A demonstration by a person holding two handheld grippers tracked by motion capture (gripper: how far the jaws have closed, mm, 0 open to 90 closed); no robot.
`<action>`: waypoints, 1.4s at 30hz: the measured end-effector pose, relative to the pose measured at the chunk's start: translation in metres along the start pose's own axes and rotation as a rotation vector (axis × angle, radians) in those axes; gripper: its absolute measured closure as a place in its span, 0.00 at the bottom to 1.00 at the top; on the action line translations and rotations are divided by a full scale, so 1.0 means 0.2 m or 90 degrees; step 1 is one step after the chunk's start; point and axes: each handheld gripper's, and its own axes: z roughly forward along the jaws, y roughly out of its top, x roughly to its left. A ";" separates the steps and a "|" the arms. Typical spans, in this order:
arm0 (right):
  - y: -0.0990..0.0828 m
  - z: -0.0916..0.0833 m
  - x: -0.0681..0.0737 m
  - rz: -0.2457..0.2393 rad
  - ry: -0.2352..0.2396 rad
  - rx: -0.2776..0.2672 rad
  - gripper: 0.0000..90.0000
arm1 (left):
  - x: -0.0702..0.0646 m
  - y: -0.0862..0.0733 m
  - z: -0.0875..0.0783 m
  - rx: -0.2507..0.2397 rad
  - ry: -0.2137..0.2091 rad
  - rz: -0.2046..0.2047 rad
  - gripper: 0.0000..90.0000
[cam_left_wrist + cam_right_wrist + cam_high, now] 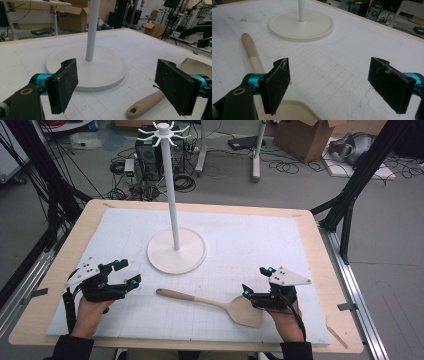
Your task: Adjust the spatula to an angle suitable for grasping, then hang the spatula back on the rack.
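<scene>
A wooden spatula lies flat on the white mat, handle to the left and blade to the right. My right gripper is open just above and right of the blade, with nothing between its jaws. In the right gripper view the right gripper stands wide open, the blade under its left pad and the handle running away from it. My left gripper is open and empty at the mat's left, short of the handle's end. The left gripper faces the handle.
A white stand with a round base and a tall pole topped with hooks rises mid-table behind the spatula. The wooden table edge frames the mat. Black frame posts, cables and cardboard boxes surround the table.
</scene>
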 end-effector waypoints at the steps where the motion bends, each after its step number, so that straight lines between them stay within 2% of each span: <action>1: 0.00 0.00 0.00 -0.002 -0.003 0.001 0.19 | 0.00 0.00 0.00 0.006 0.001 0.003 0.21; 5: -0.01 -0.01 -0.01 0.002 0.008 0.007 0.19 | -0.01 0.00 0.00 0.008 -0.004 0.004 0.21; 8: -0.01 -0.02 -0.01 0.006 0.008 -0.004 0.19 | -0.01 0.00 0.01 0.006 -0.006 0.005 0.21; 13: 0.02 -0.01 0.01 -0.008 0.016 -0.005 0.18 | 0.00 0.00 0.01 0.018 -0.005 0.003 0.21; 15: 0.02 0.01 0.03 -0.010 0.027 0.001 0.18 | 0.00 0.00 0.01 0.023 -0.015 0.003 0.22; 16: 0.04 0.03 0.05 -0.032 0.052 0.020 0.18 | 0.00 0.00 0.01 0.025 -0.021 0.003 0.23; 17: 0.04 0.03 0.05 -0.032 0.052 0.020 0.18 | 0.00 0.00 0.01 0.029 -0.021 0.010 0.23; 19: 0.07 0.08 0.09 -0.046 0.081 0.033 0.18 | 0.00 0.00 0.00 0.031 -0.020 0.009 0.23; 20: 0.07 0.08 0.09 -0.046 0.081 0.033 0.18 | 0.00 0.00 0.00 0.029 -0.021 0.006 0.23; 21: 0.08 0.09 0.11 -0.044 0.091 0.038 0.18 | 0.00 0.00 0.00 0.029 -0.020 0.006 0.23; 22: 0.09 0.13 0.13 -0.047 0.112 0.049 0.18 | 0.01 0.00 0.00 0.030 -0.018 0.006 0.23; 23: 0.09 0.13 0.13 -0.047 0.112 0.049 0.18 | 0.00 -0.01 0.00 0.031 -0.020 0.004 0.23; 24: 0.10 0.15 0.14 -0.053 0.126 0.056 0.20 | 0.00 -0.01 0.00 0.034 -0.023 0.006 0.23; 26: 0.11 0.18 0.17 -0.070 0.161 0.073 0.28 | -0.01 -0.01 -0.01 0.039 -0.023 0.015 0.23; 27: 0.11 0.22 0.20 -0.091 0.191 0.104 0.32 | -0.02 -0.01 -0.01 0.040 -0.022 0.013 0.23; 29: 0.10 0.26 0.23 -0.106 0.207 0.134 0.35 | -0.03 -0.01 -0.01 0.038 -0.023 0.014 0.23; 30: 0.10 0.26 0.23 -0.106 0.207 0.134 0.35 | -0.04 -0.02 0.00 0.038 -0.019 0.015 0.23; 32: 0.09 0.30 0.25 -0.125 0.236 0.166 0.44 | -0.04 -0.02 0.01 0.042 -0.016 0.019 0.23; 33: 0.09 0.31 0.26 -0.136 0.245 0.179 0.45 | -0.04 -0.02 0.01 0.042 -0.022 0.016 0.23; 34: 0.08 0.34 0.27 -0.142 0.253 0.198 0.50 | -0.04 -0.02 0.02 0.045 -0.024 0.016 0.23; 36: 0.08 0.35 0.27 -0.148 0.259 0.209 0.53 | -0.04 -0.03 0.03 0.049 -0.027 0.015 0.23; 38: 0.07 0.39 0.27 -0.161 0.267 0.245 0.57 | -0.05 -0.03 0.04 0.054 -0.031 0.018 0.24; 39: 0.07 0.39 0.27 -0.161 0.267 0.245 0.57 | -0.05 -0.03 0.05 0.055 -0.034 0.018 0.24; 40: 0.06 0.41 0.28 -0.174 0.274 0.271 0.62 | -0.05 -0.03 0.05 0.058 -0.035 0.017 0.24; 41: 0.06 0.41 0.28 -0.174 0.274 0.271 0.62 | -0.05 -0.03 0.05 0.057 -0.035 0.019 0.24; 42: 0.06 0.43 0.29 -0.191 0.278 0.289 0.65 | -0.06 -0.03 0.05 0.058 -0.036 0.016 0.24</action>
